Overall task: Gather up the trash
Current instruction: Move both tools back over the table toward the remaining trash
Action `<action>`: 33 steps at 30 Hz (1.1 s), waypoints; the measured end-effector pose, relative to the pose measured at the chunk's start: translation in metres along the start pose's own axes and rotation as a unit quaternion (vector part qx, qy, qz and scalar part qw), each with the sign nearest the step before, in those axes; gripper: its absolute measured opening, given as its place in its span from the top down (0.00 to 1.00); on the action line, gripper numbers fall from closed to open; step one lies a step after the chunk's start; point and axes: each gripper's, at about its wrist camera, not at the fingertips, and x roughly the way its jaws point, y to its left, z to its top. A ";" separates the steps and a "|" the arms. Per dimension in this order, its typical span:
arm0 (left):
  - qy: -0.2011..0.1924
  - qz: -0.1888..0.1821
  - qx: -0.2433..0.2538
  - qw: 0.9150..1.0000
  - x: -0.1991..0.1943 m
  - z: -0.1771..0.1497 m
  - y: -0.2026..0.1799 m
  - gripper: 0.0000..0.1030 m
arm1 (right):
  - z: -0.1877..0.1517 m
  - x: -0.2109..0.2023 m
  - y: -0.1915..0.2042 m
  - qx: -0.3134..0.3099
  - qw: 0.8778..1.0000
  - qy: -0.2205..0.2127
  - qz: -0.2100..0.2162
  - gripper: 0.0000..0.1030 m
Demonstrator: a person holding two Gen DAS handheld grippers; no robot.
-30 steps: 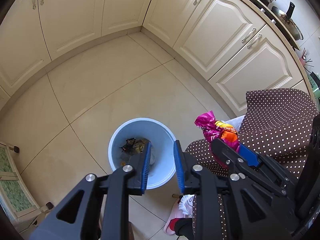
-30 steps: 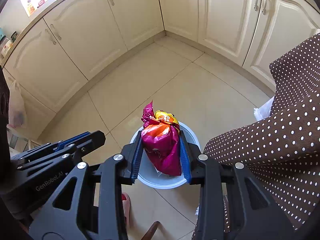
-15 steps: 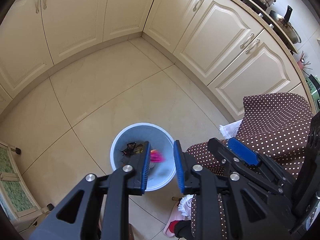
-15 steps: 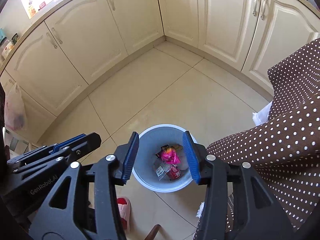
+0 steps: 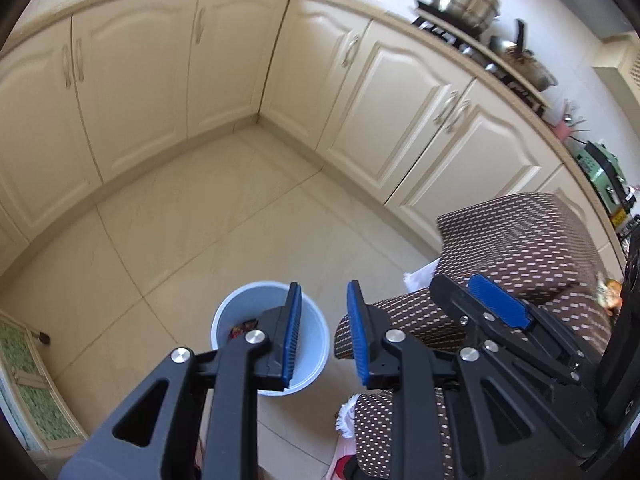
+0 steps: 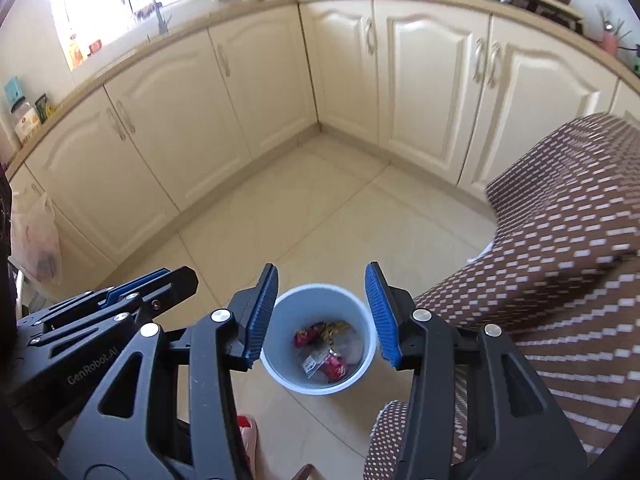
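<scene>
The right gripper [image 6: 322, 312] has just spread its blue pads wider and stands released with nothing between them, directly above the pale blue waste bin [image 6: 320, 340] on the tiled floor. The left gripper [image 5: 322, 330], just to its left, is likewise parted and empty. Crumpled wrappers [image 6: 326, 346], one magenta, lie in the bin's bottom; a brown dotted cloth [image 6: 560, 248] lies just right of it, cream cabinets [image 6: 424, 80] well beyond.

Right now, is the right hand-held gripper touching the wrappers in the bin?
Apart. The right wrist view shows the right hand-held gripper open and empty, while the wrappers lie at the bottom of the bin below.
</scene>
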 end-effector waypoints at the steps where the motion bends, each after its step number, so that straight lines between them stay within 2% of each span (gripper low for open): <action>1: -0.007 -0.002 0.005 1.000 -0.008 0.000 -0.006 0.77 | 0.001 -0.012 -0.004 0.002 1.000 -0.011 -0.001 0.56; 6: -0.050 -0.021 0.037 0.998 -0.054 0.000 -0.045 0.75 | 0.003 -0.070 -0.015 0.009 0.998 -0.063 -0.014 0.54; 11: -0.081 -0.043 0.077 0.993 -0.089 -0.006 -0.094 0.70 | -0.005 -0.136 -0.048 0.029 0.992 -0.116 -0.044 0.52; 19: -0.068 -0.096 0.166 0.979 -0.099 -0.030 -0.204 0.59 | -0.035 -0.215 -0.136 0.097 0.974 -0.163 -0.120 0.49; 22: -0.055 -0.104 0.201 0.973 -0.093 -0.043 -0.242 0.57 | -0.053 -0.236 -0.184 0.142 0.963 -0.166 -0.160 0.46; 26: -0.030 -0.116 0.236 0.964 -0.077 -0.057 -0.281 0.54 | -0.074 -0.244 -0.239 0.196 0.951 -0.138 -0.197 0.42; 30: -0.006 -0.118 0.265 0.957 -0.056 -0.061 -0.312 0.52 | -0.079 -0.234 -0.285 0.231 0.945 -0.100 -0.209 0.41; 33: 0.011 -0.126 0.269 0.955 -0.040 -0.056 -0.328 0.50 | -0.083 -0.226 -0.307 0.247 0.943 -0.078 -0.208 0.41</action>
